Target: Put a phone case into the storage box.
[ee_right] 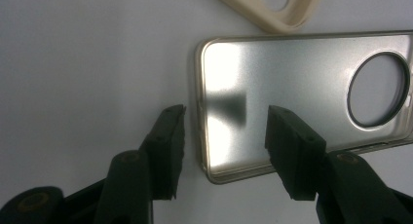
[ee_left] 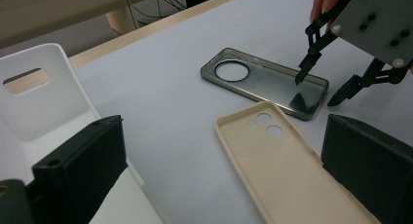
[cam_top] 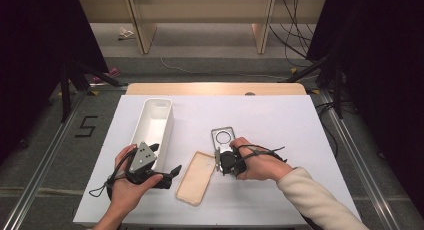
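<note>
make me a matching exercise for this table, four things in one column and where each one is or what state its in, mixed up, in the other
Things:
1. white bin
2. beige phone case
3. clear phone case
4. right gripper

Places or states:
A. lies between the two hands, hollow side up
B. jaws open, astride the end of a case
C. stands on the left part of the table, beside the left gripper
D. lies flat with a big round camera hole, under the right gripper's jaws

Pairs: 1-C, 2-A, 3-D, 4-B
</note>
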Demonstrator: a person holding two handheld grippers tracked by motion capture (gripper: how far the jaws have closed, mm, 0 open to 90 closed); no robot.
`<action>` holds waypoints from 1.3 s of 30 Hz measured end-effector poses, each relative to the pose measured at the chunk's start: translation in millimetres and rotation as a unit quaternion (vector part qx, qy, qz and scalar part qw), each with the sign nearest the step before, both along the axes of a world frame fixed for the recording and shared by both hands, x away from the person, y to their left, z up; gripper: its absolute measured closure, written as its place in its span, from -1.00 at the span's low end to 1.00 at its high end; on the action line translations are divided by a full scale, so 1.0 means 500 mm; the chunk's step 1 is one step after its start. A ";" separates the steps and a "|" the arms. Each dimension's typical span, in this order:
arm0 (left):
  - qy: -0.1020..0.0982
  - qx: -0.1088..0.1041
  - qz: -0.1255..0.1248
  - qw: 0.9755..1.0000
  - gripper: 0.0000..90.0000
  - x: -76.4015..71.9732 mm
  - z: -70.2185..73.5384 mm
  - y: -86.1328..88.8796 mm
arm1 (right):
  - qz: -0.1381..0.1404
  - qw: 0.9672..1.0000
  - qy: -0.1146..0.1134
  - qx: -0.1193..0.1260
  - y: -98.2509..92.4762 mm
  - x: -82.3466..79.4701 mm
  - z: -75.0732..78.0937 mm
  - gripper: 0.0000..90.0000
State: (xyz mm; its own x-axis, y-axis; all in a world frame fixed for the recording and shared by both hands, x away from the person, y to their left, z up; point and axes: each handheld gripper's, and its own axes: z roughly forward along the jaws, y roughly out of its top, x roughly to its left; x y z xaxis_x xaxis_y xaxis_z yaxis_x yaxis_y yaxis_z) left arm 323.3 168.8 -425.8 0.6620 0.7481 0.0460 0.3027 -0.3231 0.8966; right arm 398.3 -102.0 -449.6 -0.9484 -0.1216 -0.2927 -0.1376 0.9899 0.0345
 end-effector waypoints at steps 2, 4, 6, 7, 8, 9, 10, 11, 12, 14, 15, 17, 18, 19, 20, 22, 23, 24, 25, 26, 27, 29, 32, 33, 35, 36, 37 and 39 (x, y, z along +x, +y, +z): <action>-0.001 0.000 0.000 1.000 -0.96 0.000 0.000 0.000 | 0.000 1.000 -0.001 0.002 0.000 0.000 -0.001 0.10; -0.001 0.000 0.000 1.000 -0.96 0.000 0.000 0.000 | -0.003 1.000 -0.003 0.002 0.001 -0.001 0.000 0.10; -0.001 0.001 0.000 1.000 -0.96 0.000 0.000 0.000 | -0.003 1.000 -0.005 0.001 0.002 -0.001 0.001 0.10; -0.001 0.000 0.000 1.000 -0.96 0.000 0.000 0.000 | -0.001 1.000 -0.005 0.001 0.003 -0.002 0.000 0.10; -0.001 0.000 0.000 1.000 -0.96 0.000 0.000 0.000 | -0.002 1.000 -0.006 -0.001 0.003 -0.002 0.000 0.10; -0.001 0.000 0.000 1.000 -0.96 0.000 0.000 0.000 | -0.003 1.000 -0.007 -0.001 0.004 -0.003 0.000 0.10; -0.001 0.000 0.000 1.000 -0.96 0.000 0.000 0.000 | 0.000 1.000 -0.008 0.000 0.004 -0.003 -0.001 0.10; -0.001 0.000 0.000 1.000 -0.96 0.000 0.000 0.000 | -0.001 1.000 -0.008 0.000 0.005 -0.003 -0.001 0.10; -0.001 0.000 0.000 1.000 -0.96 0.000 0.000 0.000 | -0.002 1.000 -0.008 0.002 0.005 -0.003 -0.002 0.10; -0.001 0.000 0.000 1.000 -0.96 0.000 0.000 0.000 | -0.002 1.000 -0.009 -0.002 0.006 -0.003 -0.001 0.11; -0.001 0.000 0.000 1.000 -0.96 0.000 0.000 0.000 | 0.000 1.000 -0.010 -0.002 0.006 -0.003 -0.002 0.11; -0.001 0.000 0.000 1.000 -0.96 0.000 0.000 0.000 | 0.000 1.000 -0.010 -0.007 0.007 -0.003 -0.001 0.12; -0.001 0.000 0.000 1.000 -0.96 0.000 0.000 -0.001 | 0.001 1.000 -0.011 -0.003 0.007 -0.003 -0.002 0.13; -0.001 0.000 0.000 1.000 -0.96 0.000 0.000 -0.001 | 0.001 1.000 -0.011 -0.003 0.007 -0.003 -0.003 0.14; -0.001 0.000 0.000 1.000 -0.96 0.000 0.000 -0.001 | 0.004 1.000 -0.012 -0.003 0.007 -0.003 -0.003 0.14; -0.001 0.000 0.000 1.000 -0.96 0.000 0.000 -0.001 | 0.006 1.000 -0.012 -0.005 0.008 -0.003 -0.004 0.15; -0.001 0.000 0.000 1.000 -0.96 0.000 0.000 -0.001 | 0.007 1.000 -0.012 -0.004 0.008 -0.004 -0.005 0.16; -0.001 0.000 0.000 1.000 -0.96 0.000 0.000 -0.001 | 0.006 1.000 -0.012 -0.004 0.009 -0.004 -0.007 0.16; -0.001 0.000 0.000 1.000 -0.96 0.000 0.000 -0.001 | 0.007 1.000 -0.010 -0.009 0.010 -0.004 -0.006 0.17; -0.002 0.000 -0.001 1.000 -0.96 0.000 0.001 -0.001 | 0.007 1.000 -0.009 -0.013 0.010 -0.004 -0.006 0.18; -0.002 0.000 -0.001 1.000 -0.96 0.000 0.001 -0.001 | 0.005 1.000 -0.010 -0.011 0.010 -0.005 -0.007 0.19; -0.002 0.000 -0.001 1.000 -0.96 0.000 0.001 -0.001 | 0.005 1.000 -0.015 -0.012 0.011 -0.005 -0.005 0.22; -0.001 -0.001 -0.001 1.000 -0.96 0.000 0.000 -0.001 | 0.006 1.000 -0.017 -0.010 0.012 -0.005 -0.006 0.22; -0.001 0.000 -0.001 1.000 -0.96 0.000 0.000 -0.001 | 0.004 1.000 -0.016 -0.010 0.012 -0.005 -0.007 0.23; -0.002 0.000 -0.001 1.000 -0.96 0.000 0.001 -0.001 | 0.007 1.000 -0.016 -0.013 0.012 -0.004 -0.009 0.23; -0.002 0.000 -0.001 1.000 -0.96 0.000 0.001 -0.001 | 0.005 1.000 -0.016 -0.013 0.012 -0.004 -0.010 0.24; -0.002 0.000 -0.001 1.000 -0.96 0.000 0.001 -0.001 | 0.005 1.000 -0.015 -0.013 0.012 -0.005 -0.011 0.25; -0.002 0.000 -0.001 1.000 -0.96 0.000 0.001 -0.001 | 0.003 1.000 -0.015 -0.013 0.012 -0.005 -0.011 0.28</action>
State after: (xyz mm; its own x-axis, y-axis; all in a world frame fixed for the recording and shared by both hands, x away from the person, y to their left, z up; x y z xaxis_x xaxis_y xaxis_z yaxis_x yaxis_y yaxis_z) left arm 323.2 168.4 -425.4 0.6634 0.7467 0.0486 0.2992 -0.3243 0.8974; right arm 395.9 -96.1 -455.1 -0.9386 -0.1354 -0.3174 -0.1444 0.9895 0.0047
